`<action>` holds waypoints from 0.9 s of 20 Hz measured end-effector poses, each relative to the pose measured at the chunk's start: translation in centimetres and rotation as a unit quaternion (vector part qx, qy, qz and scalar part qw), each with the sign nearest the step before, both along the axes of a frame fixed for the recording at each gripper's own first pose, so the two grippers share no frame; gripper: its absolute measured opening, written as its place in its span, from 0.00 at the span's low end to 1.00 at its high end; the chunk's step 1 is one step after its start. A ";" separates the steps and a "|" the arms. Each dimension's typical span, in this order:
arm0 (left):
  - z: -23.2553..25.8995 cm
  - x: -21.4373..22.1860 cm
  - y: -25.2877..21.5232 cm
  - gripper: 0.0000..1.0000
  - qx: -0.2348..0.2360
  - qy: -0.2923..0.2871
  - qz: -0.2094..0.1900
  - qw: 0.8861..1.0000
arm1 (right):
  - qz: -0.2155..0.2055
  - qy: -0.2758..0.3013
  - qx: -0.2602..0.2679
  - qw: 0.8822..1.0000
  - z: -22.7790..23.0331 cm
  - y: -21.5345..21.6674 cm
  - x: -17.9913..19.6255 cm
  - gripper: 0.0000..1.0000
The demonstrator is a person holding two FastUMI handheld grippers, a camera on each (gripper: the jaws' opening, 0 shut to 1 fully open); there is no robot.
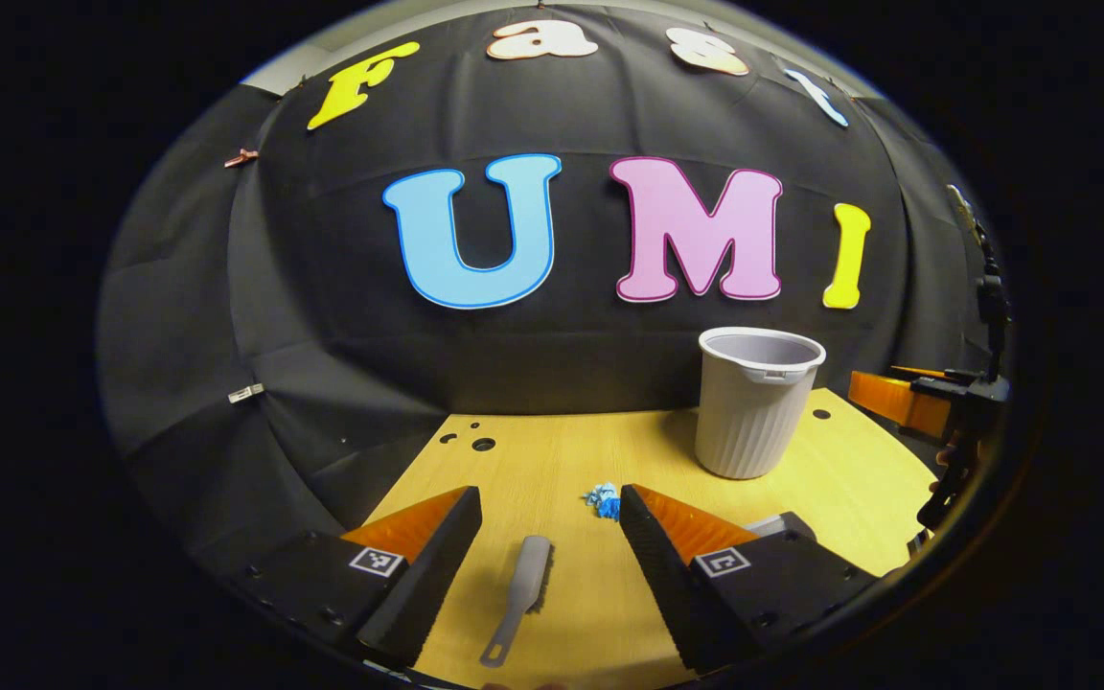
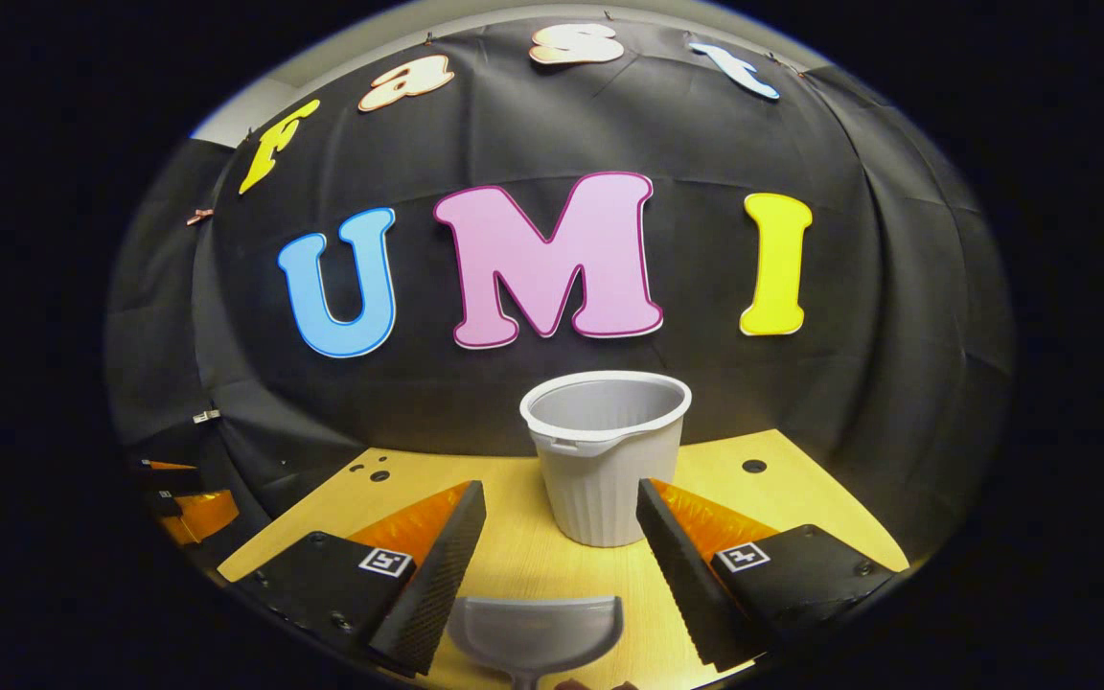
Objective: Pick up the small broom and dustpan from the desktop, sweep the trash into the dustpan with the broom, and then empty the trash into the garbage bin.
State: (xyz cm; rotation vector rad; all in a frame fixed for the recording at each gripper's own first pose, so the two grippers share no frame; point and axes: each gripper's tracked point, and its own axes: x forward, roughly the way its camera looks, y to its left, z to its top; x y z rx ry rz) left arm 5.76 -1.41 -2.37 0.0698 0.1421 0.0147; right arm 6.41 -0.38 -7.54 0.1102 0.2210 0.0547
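Desktop (image 1: 552,450) of pale wood, seen along both my grippers. My left gripper (image 1: 550,565) is released, its fingers spread wide apart with nothing between the pads; the small broom (image 1: 521,596) lies flat on the wood in the gap between them, handle end toward me, touched by neither finger. Just ahead of my left gripper's right-hand fingertip sits the blue trash (image 1: 602,500). My right gripper (image 2: 562,561) is likewise released; the grey dustpan (image 2: 535,632) rests on the desktop between its fingers, ungrasped. The garbage bin (image 2: 607,455) stands upright directly ahead of my right gripper, beyond the dustpan.
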 end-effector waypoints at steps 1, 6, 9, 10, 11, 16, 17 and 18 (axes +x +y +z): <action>-0.3 0.1 0.2 0.95 0.004 0.003 -0.006 1.000 | -0.004 0.005 -0.003 1.000 -0.2 0.2 -0.2 0.99; -5.4 0.6 2.6 0.98 0.009 0.085 -0.031 0.996 | -0.021 0.036 -0.034 0.999 -1.4 1.4 -1.9 0.99; -10.4 0.8 3.8 0.97 -0.011 0.172 -0.037 0.984 | -0.023 0.059 -0.040 0.997 -2.8 2.4 -2.6 0.99; -12.2 0.8 4.2 0.98 -0.017 0.200 -0.041 0.979 | -0.018 0.068 -0.048 0.996 -3.6 2.8 -2.7 0.99; -13.2 0.8 4.5 0.98 -0.016 0.218 -0.041 0.975 | -0.017 0.073 -0.054 0.996 -4.0 2.9 -2.7 0.99; -19.0 0.9 5.6 0.98 -0.024 0.309 -0.037 0.950 | -0.013 0.095 -0.058 0.994 -6.0 3.6 -2.8 0.99; -19.9 1.0 5.5 0.98 -0.028 0.323 -0.037 0.945 | -0.013 0.100 -0.058 0.993 -6.3 3.5 -2.9 0.99; -20.8 1.0 5.5 0.98 -0.031 0.339 -0.037 0.940 | -0.013 0.105 -0.057 0.993 -6.7 3.5 -3.1 0.99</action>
